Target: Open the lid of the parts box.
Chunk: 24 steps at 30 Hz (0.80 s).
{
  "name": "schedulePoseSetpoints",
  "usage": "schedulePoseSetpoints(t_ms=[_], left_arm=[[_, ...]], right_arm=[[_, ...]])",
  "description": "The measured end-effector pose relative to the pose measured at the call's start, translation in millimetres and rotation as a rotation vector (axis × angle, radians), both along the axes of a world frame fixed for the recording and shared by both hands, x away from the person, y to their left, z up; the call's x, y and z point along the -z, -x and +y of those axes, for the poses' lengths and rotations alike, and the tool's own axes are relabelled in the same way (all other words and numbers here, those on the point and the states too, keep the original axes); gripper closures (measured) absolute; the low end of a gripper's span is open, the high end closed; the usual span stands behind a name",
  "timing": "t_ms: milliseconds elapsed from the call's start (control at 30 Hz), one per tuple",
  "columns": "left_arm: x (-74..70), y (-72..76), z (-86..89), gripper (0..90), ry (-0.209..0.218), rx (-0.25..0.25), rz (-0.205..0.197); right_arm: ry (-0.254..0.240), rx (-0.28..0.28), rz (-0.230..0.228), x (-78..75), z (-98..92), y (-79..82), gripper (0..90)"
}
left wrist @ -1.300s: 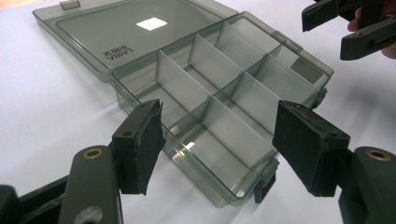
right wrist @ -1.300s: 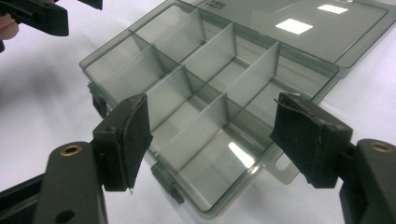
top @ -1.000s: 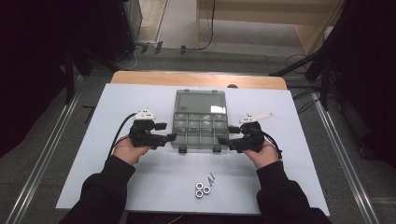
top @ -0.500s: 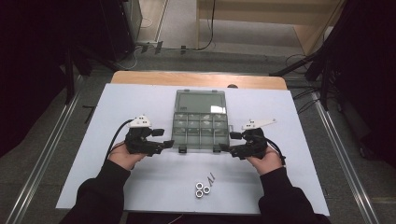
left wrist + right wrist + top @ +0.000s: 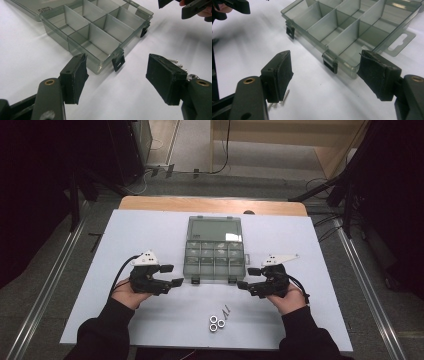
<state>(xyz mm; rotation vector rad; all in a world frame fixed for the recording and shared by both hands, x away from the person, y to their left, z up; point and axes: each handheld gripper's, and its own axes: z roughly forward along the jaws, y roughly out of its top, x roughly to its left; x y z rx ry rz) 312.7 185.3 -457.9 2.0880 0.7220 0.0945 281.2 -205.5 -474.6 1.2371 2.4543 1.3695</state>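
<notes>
A white rectangular worktop carried an open, clear grey plastic compartment box at its middle, with three small metal nuts and thin metal screws near its front edge.

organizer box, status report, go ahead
Left gripper and right gripper open, empty, flanking the box. Box lid open, compartments look empty. Nuts and screws loose on the table in front. Nothing in the way.

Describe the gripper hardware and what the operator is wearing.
Both the left gripper and right gripper are black, each with two blocky jaws faced with worn black pads and brass-coloured pivot bushings. A pale three-cornered plate tops each, and a black cable trails back. Sleeves are black.
</notes>
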Motion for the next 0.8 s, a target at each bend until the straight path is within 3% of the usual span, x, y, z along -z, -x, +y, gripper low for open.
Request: schedulePoseSetpoints(t_ms=[800], left_arm=[[8.6, 24.6, 24.4, 32.7, -0.018, 0.002, -0.014]], right_arm=[[0.002, -0.028, 0.021, 6.2, 6.7, 21.2, 26.3]])
